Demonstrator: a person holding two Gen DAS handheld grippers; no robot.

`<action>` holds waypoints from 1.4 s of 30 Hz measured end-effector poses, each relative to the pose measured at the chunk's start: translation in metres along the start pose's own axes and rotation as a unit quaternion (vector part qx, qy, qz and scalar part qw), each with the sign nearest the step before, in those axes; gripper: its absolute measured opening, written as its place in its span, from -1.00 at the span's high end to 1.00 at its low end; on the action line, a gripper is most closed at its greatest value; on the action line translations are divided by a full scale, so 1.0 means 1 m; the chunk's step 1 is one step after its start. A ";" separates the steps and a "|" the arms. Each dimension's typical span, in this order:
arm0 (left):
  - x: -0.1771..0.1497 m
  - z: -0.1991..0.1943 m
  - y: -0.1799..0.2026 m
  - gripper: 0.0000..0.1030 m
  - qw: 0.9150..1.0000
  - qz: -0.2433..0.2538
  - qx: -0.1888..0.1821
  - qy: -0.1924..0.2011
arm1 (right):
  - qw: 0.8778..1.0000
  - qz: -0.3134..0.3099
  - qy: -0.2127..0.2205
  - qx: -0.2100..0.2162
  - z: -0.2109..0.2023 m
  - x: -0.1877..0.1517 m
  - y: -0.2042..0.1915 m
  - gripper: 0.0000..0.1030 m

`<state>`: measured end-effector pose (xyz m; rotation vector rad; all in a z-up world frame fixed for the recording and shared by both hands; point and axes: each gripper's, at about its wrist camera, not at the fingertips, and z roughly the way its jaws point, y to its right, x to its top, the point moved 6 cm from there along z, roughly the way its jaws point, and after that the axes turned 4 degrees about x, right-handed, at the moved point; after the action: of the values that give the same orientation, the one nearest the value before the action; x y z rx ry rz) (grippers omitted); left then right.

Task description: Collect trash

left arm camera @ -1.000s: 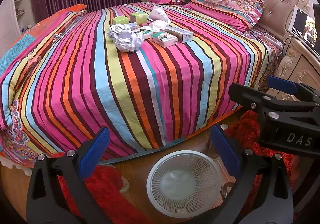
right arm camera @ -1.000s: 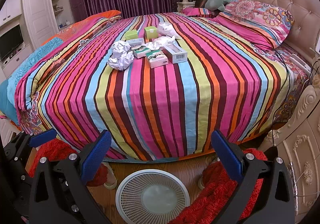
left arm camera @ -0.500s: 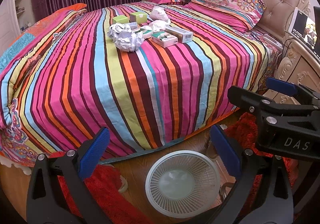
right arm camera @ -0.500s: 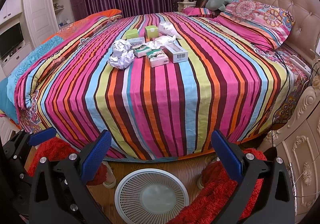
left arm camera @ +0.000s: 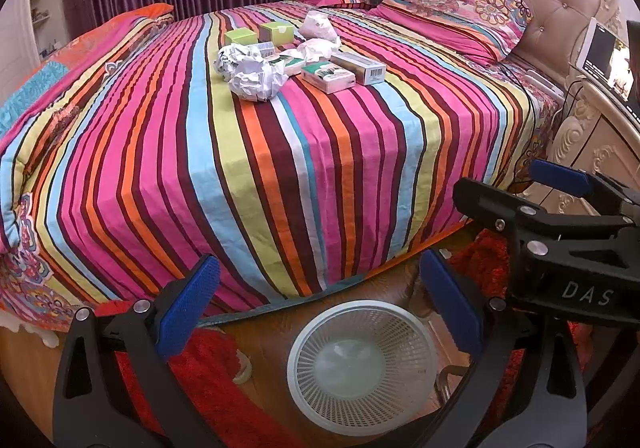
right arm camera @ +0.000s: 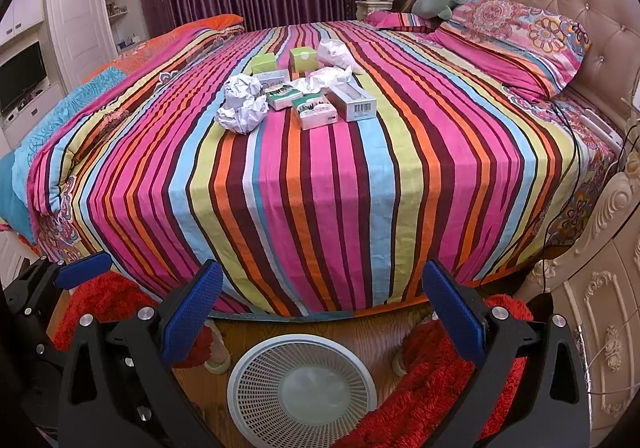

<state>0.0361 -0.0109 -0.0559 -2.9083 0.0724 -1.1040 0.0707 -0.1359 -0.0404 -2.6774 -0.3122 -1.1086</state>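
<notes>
1. Your left gripper (left arm camera: 318,304) has its blue-padded jaws spread wide with nothing between them. It hangs over the near edge of the bed, above the floor.
2. Your right gripper (right arm camera: 320,306) is equally released and empty, level with the left one. From the left wrist view you see it as a black frame at the right edge.
3. The trash sits in one cluster on the striped bedspread (right arm camera: 320,184), toward the far middle of the bed and well apart from both grippers.
4. In that cluster, the crumpled white paper (right arm camera: 242,110) lies nearest on the left. Two small white-and-green boxes (right arm camera: 314,112) lie just right of it, and a longer box with a barcode (right arm camera: 352,102) lies beside them.
5. Farther back, two green cubes (right arm camera: 302,58) stand side by side, with crumpled tissue (right arm camera: 334,52) to their right.
6. The white mesh basket (right arm camera: 302,388) stands on the wooden floor directly below and between your grippers, open side up, just off the foot of the bed.
7. Red shaggy rug (right arm camera: 432,380) lies on either side of the basket.
</notes>
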 end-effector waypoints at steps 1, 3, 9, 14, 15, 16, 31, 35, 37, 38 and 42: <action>0.000 0.000 0.001 -0.88 1.000 -0.003 -0.002 -0.001 | 1.000 0.000 -0.001 0.000 0.000 0.000 0.000 -0.86; 0.000 0.001 -0.001 -0.88 1.000 -0.007 -0.004 -0.002 | 1.000 0.001 -0.003 0.000 0.001 -0.001 0.000 -0.86; -0.001 0.007 -0.006 -0.88 1.000 -0.022 -0.014 -0.009 | 1.000 0.000 -0.009 -0.003 0.004 -0.002 0.001 -0.86; -0.004 0.016 -0.010 -0.88 0.999 -0.037 -0.023 -0.021 | 1.000 -0.001 -0.005 -0.005 0.005 -0.001 0.002 -0.86; -0.004 0.017 -0.011 -0.88 0.999 -0.041 -0.023 -0.023 | 1.000 -0.001 -0.005 -0.006 0.005 -0.001 0.003 -0.86; -0.005 0.019 -0.013 -0.88 0.998 -0.048 -0.025 -0.026 | 1.000 -0.001 -0.005 -0.006 0.006 -0.001 0.003 -0.86; -0.003 0.055 -0.036 -0.88 0.991 -0.116 -0.038 -0.059 | 1.000 -0.005 -0.012 0.019 0.028 0.007 0.005 -0.85; 0.005 0.065 -0.043 -0.88 0.991 -0.116 -0.024 -0.058 | 0.999 0.004 -0.020 0.029 0.041 0.014 0.011 -0.86; 0.012 0.070 -0.047 -0.88 0.992 -0.112 -0.018 -0.055 | 0.999 0.007 -0.019 0.030 0.046 0.020 0.014 -0.85; 0.017 0.073 -0.049 -0.88 0.993 -0.109 -0.013 -0.052 | 0.999 0.007 -0.017 0.030 0.048 0.023 0.016 -0.85; 0.040 0.087 -0.059 -0.88 0.995 -0.093 0.008 -0.040 | 1.000 0.006 -0.003 0.030 0.062 0.047 0.026 -0.85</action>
<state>0.1257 0.0469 -0.0914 -2.9908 -0.2120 -1.0011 0.1515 -0.1375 -0.0523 -2.6262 -0.3247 -1.0705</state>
